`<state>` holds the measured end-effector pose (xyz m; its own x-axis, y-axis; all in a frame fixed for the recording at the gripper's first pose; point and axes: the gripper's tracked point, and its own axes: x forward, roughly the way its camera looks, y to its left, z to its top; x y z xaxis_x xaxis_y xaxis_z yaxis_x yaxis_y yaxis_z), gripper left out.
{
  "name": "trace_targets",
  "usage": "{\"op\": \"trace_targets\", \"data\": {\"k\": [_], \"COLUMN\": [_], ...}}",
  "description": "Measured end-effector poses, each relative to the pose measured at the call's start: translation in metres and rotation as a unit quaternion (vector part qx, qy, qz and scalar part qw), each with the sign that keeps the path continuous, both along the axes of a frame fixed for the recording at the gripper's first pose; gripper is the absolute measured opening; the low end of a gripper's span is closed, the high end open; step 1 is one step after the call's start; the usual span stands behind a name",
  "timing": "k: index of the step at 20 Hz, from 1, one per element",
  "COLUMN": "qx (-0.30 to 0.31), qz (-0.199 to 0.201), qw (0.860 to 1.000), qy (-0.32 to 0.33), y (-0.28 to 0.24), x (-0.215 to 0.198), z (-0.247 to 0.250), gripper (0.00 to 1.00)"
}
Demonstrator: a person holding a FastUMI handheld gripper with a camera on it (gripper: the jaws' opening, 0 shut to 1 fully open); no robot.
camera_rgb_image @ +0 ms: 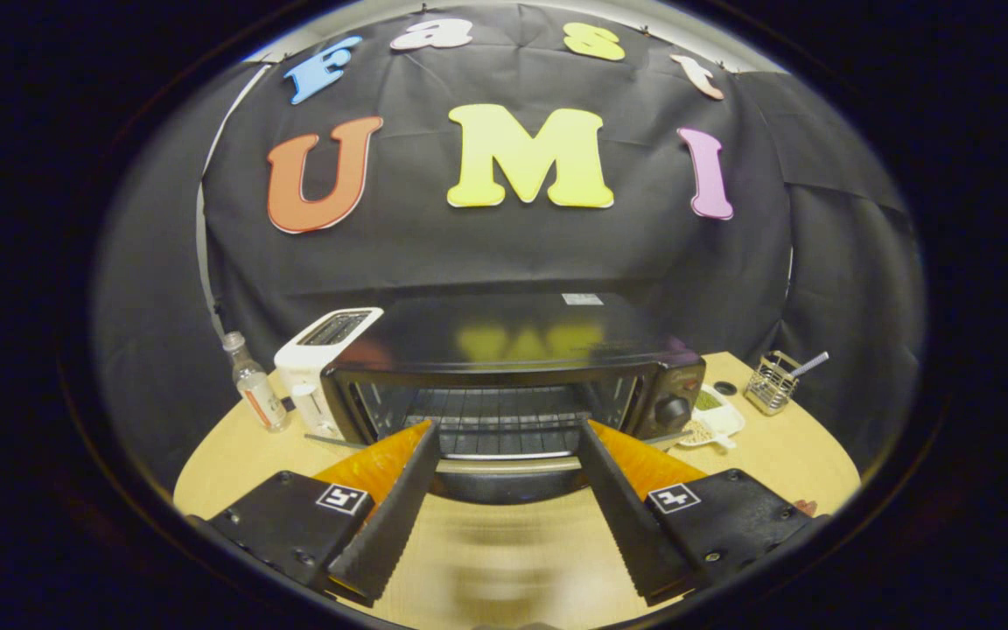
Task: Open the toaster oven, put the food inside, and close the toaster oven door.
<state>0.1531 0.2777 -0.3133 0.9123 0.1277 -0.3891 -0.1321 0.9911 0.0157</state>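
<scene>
- Two fingers of the gripper (pixel 504 433) are spread wide apart, holding nothing, with bare wooden table (pixel 784 455) showing between them
- Just ahead of the fingertips sits the toaster oven (pixel 504 367), a dark box with a glossy top, facing the gripper
- Its door (pixel 504 486) looks dropped open towards the near side, the pale handle bar (pixel 508 464) lying between the two fingertips; the wire rack (pixel 504 420) inside is in plain sight
- Judged by its look, the oven is heavy and rigid and should stay put; the door is stiff, hinged at the bottom, and best taken by the handle bar, since the glass and smooth metal would be slippery
- No food is visible between the fingers
- Left of the oven, touching or just beside it, stands a white toaster (pixel 320 367), and further left a small clear bottle (pixel 255 389)
- Right of the oven lies a white dish (pixel 714 420), and beyond it to the far right a wire holder (pixel 771 382) with a straw
</scene>
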Motion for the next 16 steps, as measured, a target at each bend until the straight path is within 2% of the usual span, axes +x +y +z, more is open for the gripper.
{"op": "trace_targets", "data": {"k": [5,8,16], "qx": [-0.005,-0.012,-0.045], "qz": [0.01,0.026,0.029], "qw": [0.998,0.998,0.996], "qy": [0.055,0.054,0.073], "y": [-0.013,-0.018,-0.023], "x": [-0.052,-0.06,-0.076], "z": [-0.05,-0.065,-0.097], "gripper": [1.0,1.0,1.0]}}
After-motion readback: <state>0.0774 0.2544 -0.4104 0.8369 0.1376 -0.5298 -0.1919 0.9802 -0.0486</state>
